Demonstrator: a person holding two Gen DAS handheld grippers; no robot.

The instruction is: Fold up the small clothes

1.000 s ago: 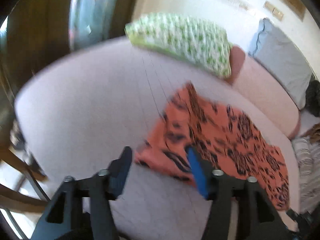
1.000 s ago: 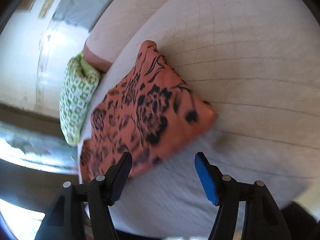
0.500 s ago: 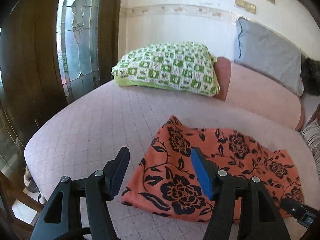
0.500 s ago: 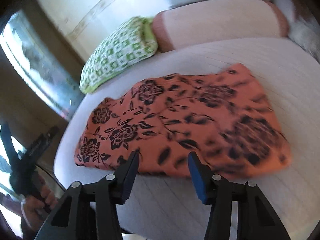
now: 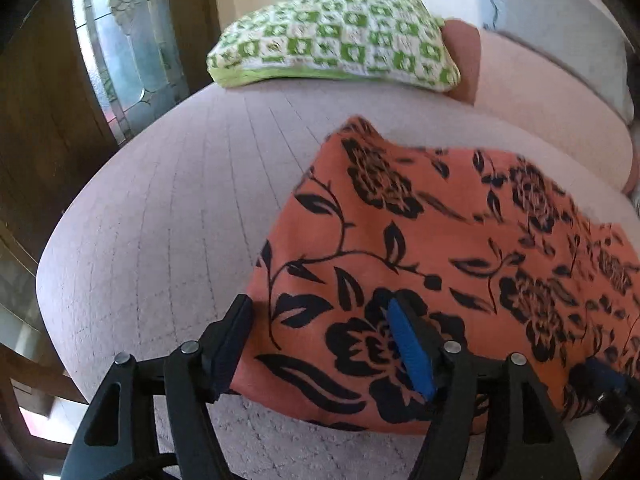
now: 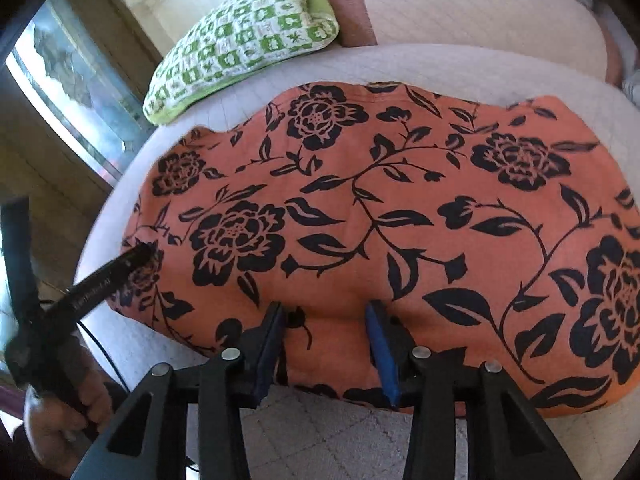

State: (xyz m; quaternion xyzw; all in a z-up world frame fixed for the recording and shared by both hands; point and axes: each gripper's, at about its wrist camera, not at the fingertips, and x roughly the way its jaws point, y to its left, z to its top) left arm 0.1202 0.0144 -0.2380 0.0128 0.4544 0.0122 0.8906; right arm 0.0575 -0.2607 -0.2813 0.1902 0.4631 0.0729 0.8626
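An orange garment with black flowers (image 5: 420, 248) (image 6: 380, 208) lies spread flat on a pink quilted bed (image 5: 168, 208). My left gripper (image 5: 320, 340) hangs low over the garment's near left corner. Its jaws are opening, with that corner between them and the pads off the cloth. My right gripper (image 6: 326, 336) is at the middle of the near edge. Its jaws are closing, and a low hump of cloth rises between them. One finger (image 6: 112, 276) of the left gripper shows in the right wrist view, resting at the corner.
A green-and-white checked pillow (image 5: 332, 40) (image 6: 240, 44) lies at the back, beside a pink bolster (image 5: 540, 92) and a grey pillow (image 5: 560, 20). A wooden door with glass panes (image 5: 120, 52) stands left of the bed's rounded edge. A hand (image 6: 60, 420) holds the left gripper.
Both grippers came down to the garment's near edge. The right one rolled level, moved to mid-edge and its jaws narrowed. The left jaws widened over the corner.
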